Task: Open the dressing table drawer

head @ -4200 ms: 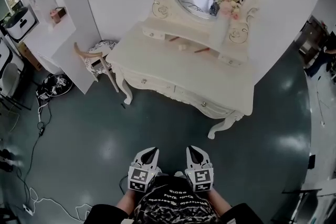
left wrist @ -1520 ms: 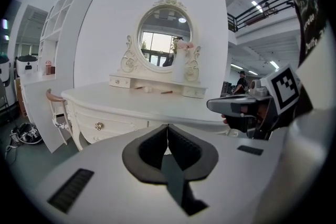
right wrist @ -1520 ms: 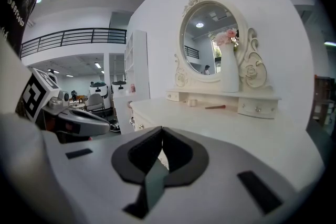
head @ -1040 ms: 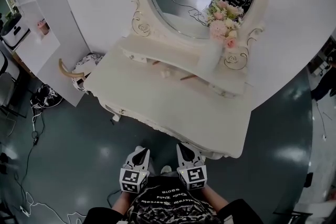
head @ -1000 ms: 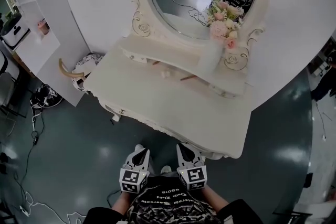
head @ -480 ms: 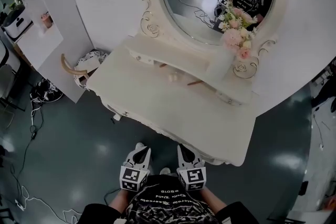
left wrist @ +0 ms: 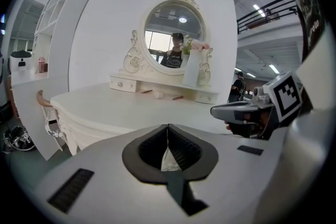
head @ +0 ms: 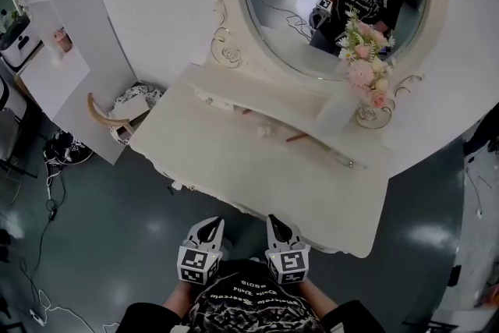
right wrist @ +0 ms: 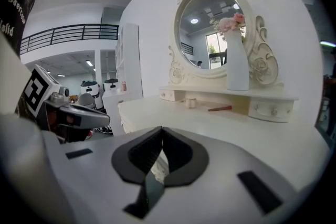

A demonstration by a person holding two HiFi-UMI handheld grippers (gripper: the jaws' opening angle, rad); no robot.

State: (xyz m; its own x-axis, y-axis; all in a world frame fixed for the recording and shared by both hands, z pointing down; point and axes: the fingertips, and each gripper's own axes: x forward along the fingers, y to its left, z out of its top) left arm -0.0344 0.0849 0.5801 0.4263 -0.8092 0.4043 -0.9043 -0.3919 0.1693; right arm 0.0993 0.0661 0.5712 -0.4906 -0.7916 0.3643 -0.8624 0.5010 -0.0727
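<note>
Both tongs are held side by side low in the head view, just short of the near edge of the dressing table [head: 257, 168]. The left tongs [head: 208, 222] have their jaws pressed together with nothing gripped. The right tongs [head: 277, 221] are the same, pads meeting in a thin line (each gripper view shows this plainly). Each points toward the table's front, angled a little downward, and neither touches the furniture.

The drawer [left wrist: 97, 131] sits in the pale curved front panel under the worktop's near edge. From the head view that panel is almost wholly tucked beneath the overhang, and its outline and knob cannot be made out in the left gripper view.

At the back of the worktop a raised shelf carries small drawers [left wrist: 122, 84] with round knobs. A white vase [head: 337, 111] of pink and cream flowers [head: 365, 66] stands on it in front of the oval mirror [head: 312, 4]. A thin reddish stick [head: 297, 137] and a small pale object [head: 263, 131] lie near the shelf.

To the left of the table stand a chair [head: 125, 104] with a curved wooden back and a white shelf unit [head: 47, 58]. The floor [head: 93, 230] is dark and glossy.
</note>
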